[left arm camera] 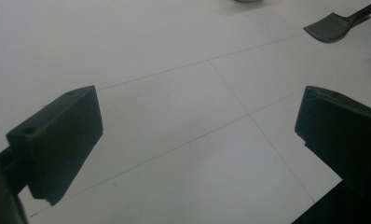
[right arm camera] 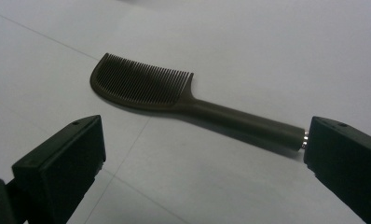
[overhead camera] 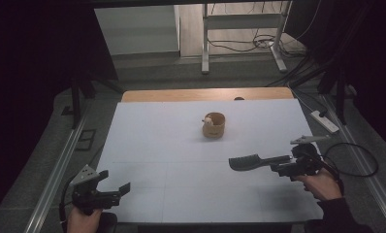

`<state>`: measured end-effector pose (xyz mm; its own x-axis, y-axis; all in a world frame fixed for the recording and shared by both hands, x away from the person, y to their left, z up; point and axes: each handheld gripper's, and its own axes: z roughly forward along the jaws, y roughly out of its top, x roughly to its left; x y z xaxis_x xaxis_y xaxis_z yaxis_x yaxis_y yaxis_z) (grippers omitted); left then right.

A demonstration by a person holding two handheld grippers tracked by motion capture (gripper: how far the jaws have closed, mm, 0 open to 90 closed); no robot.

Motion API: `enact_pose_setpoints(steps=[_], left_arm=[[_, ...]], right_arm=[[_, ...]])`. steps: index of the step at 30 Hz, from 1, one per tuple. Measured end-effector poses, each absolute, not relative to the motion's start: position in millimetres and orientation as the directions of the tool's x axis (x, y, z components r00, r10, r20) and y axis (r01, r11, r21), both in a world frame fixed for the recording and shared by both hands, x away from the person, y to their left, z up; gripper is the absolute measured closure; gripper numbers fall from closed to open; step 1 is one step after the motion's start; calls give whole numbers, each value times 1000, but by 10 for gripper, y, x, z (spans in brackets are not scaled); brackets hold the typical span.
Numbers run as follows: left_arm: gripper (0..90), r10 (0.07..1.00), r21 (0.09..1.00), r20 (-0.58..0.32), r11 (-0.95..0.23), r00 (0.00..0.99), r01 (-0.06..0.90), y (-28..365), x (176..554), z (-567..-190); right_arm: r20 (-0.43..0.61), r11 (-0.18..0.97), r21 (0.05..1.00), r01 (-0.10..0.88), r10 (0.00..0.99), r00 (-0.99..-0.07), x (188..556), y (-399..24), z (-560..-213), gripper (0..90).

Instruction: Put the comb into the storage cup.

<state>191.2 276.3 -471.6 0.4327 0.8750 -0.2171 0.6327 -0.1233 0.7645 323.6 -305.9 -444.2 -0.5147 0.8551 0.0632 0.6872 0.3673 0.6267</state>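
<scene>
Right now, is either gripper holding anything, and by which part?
Nothing is held. The right gripper is open, its jaws apart beside the comb handle's end, not closed on it. The left gripper is open over bare table.

Lying matt and dark, looking like moulded plastic: the comb [right arm camera: 174, 100], fine teeth ridged, handle smooth, ending in a small shiny metal ring. Showing smooth and matt, like white paper or laminate, with thin seam lines: the table cover [overhead camera: 181, 160]. Peeking out at the far edge, a strip of bare wood [overhead camera: 205, 94]. Looking like pale, smooth wood: the small cup [overhead camera: 214, 125]. Appearing as matt black plastic: the right gripper [right arm camera: 202, 163] and the left gripper [left arm camera: 197, 135].
</scene>
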Motion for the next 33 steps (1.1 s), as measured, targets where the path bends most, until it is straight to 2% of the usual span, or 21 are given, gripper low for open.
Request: enact_pose_setpoints(steps=[11,33], left_arm=[[14,874,764,-218,-124,435,633,2763,1918,-4717],[14,872,761,-214,-134,440,634,2751,1935,-4717]], right_arm=[[21,416,566,712,856,-517,3441,-2942,-4478,0],[20,418,507,754,868,-495,3782,-2865,-4554,0]])
